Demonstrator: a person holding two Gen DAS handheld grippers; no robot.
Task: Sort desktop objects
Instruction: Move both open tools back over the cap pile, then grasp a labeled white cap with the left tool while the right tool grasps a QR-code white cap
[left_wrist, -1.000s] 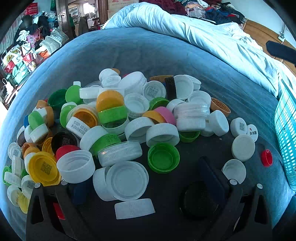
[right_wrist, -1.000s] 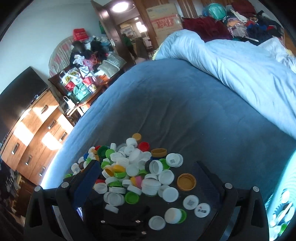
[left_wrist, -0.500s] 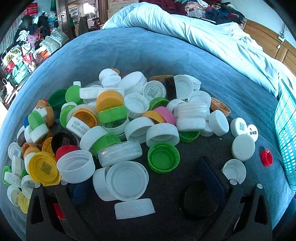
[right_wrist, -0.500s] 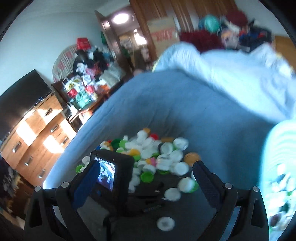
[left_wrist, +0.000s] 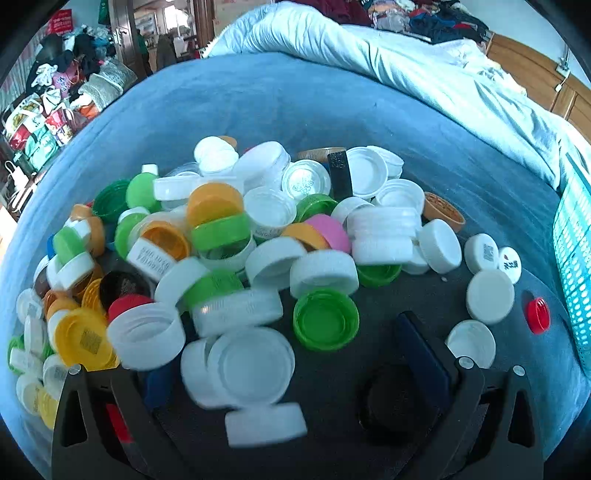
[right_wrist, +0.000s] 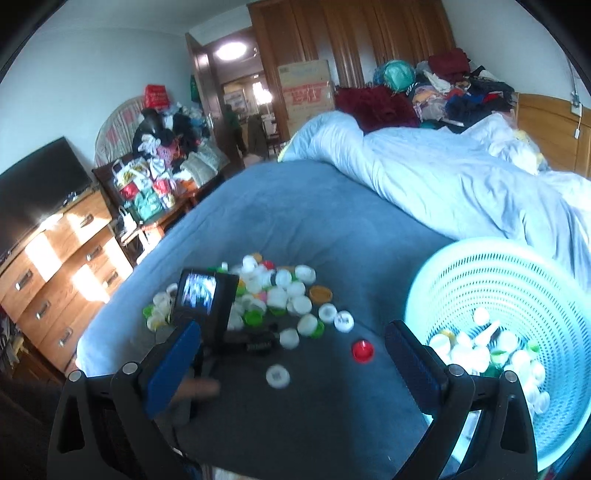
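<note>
A heap of bottle caps (left_wrist: 236, 236), mostly white with green, orange, yellow and pink ones, lies on the blue blanket (left_wrist: 295, 107). My left gripper (left_wrist: 291, 373) is open and low at the heap's near edge, with a large white cap (left_wrist: 255, 365) between its fingers. A green upturned cap (left_wrist: 325, 323) sits just ahead. My right gripper (right_wrist: 293, 365) is open and holds nothing, above a loose white cap (right_wrist: 277, 374) and a red cap (right_wrist: 362, 350). The turquoise mesh basket (right_wrist: 546, 295) to its right holds several caps.
The basket's wall (left_wrist: 572, 258) stands at the right edge of the left wrist view, near a red cap (left_wrist: 537, 315). The left gripper's body and screen (right_wrist: 201, 299) stand by the heap. A light blue duvet (right_wrist: 443, 177) lies behind; a wooden dresser (right_wrist: 55, 266) stands left.
My right gripper has swung right and back from the heap, bringing the basket and the left gripper's body into view. The left gripper has hardly moved.
</note>
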